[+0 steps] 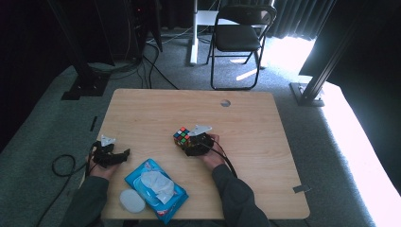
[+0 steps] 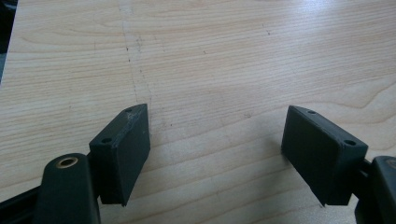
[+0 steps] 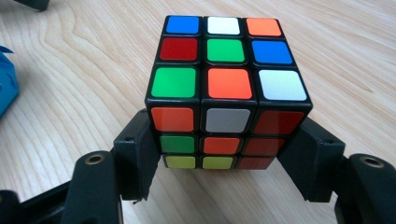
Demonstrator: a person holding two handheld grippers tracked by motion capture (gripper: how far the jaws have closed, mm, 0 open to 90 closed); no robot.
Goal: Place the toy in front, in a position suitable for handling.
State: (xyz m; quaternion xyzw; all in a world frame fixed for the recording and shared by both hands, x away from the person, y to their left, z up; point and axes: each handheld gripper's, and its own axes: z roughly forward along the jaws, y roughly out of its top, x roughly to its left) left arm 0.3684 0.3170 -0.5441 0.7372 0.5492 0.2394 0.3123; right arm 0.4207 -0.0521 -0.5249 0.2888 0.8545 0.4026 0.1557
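Observation:
A scrambled Rubik's cube (image 1: 181, 136) sits near the middle of the wooden table (image 1: 255, 156). In the right gripper view the cube (image 3: 224, 88) fills the space between the jaws, its top showing blue, white, orange, red and green stickers. My right gripper (image 1: 187, 143) is shut on it, one black jaw pressed against each lower side (image 3: 224, 156). My left gripper (image 1: 122, 156) rests at the table's left edge. Its jaws stand wide apart over bare wood (image 2: 215, 149), with nothing between them.
A blue pack of wet wipes (image 1: 156, 189) with a white tissue pulled out lies near the front edge between the forearms. Beside it lies a white oval lid (image 1: 132, 201). A cable hole (image 1: 225, 102) is at the table's far side, and a folding chair (image 1: 241, 33) stands beyond.

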